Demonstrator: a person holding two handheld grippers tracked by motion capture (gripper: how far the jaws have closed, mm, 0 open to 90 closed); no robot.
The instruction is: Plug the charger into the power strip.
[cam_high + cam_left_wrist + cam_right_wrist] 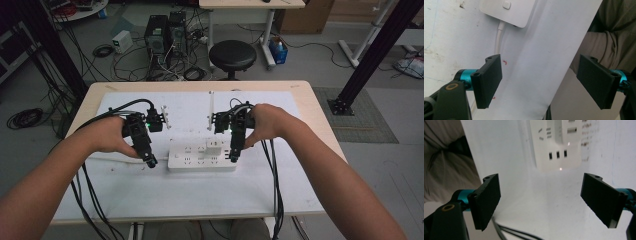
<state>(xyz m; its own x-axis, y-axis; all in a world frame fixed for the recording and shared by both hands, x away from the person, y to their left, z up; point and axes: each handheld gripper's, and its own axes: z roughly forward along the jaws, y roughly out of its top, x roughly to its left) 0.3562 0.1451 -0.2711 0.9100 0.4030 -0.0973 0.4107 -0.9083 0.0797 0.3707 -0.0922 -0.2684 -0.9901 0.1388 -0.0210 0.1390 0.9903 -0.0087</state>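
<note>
White power strip (202,158) lies mid-surface (200,200) between my two wide-open claws.
I judge centring the left claw (150,162) and right claw (233,159) on its ends before closing works best.

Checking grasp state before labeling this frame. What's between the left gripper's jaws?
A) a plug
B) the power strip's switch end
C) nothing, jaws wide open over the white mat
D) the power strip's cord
C: in the left gripper view the left gripper has its jaws spread wide with bare white mat between them; the power strip and its cord lie farther off, beyond the jaw tips.
</note>
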